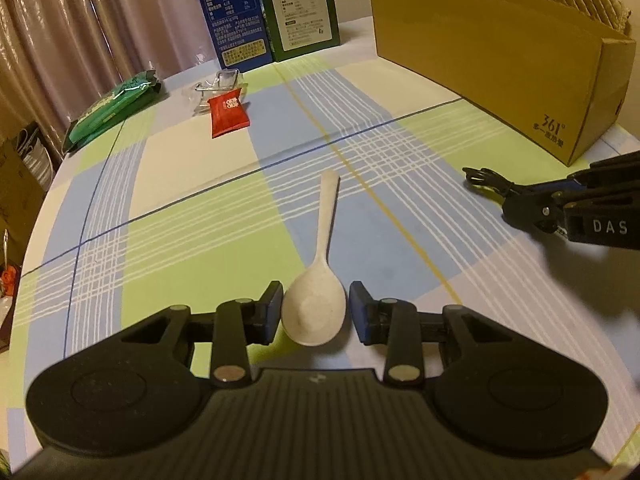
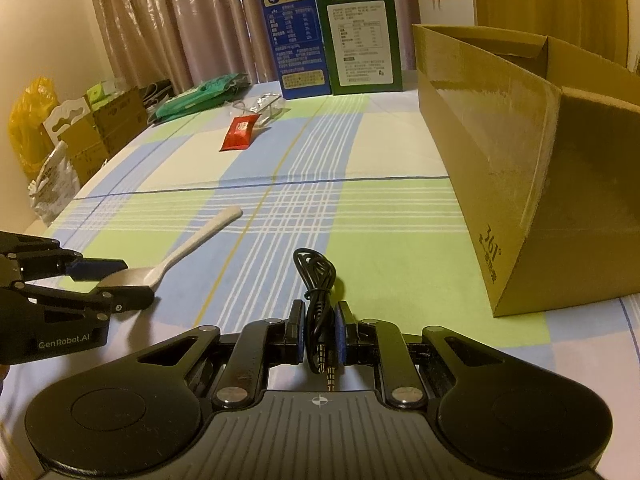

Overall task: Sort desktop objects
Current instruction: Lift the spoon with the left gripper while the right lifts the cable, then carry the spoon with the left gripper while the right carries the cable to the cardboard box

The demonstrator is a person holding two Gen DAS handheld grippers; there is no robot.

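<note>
Behind the left gripper (image 1: 316, 308) the top edge cuts off the blue carton (image 1: 230, 12) and the green carton (image 1: 300, 4), and their small print cannot be read. Its own body hides the near rim of the spoon (image 1: 314, 312) bowl. To the right of the right gripper (image 2: 319, 334), the cardboard box (image 2: 520, 168) runs past the edge; its inside is mostly hidden.
</note>
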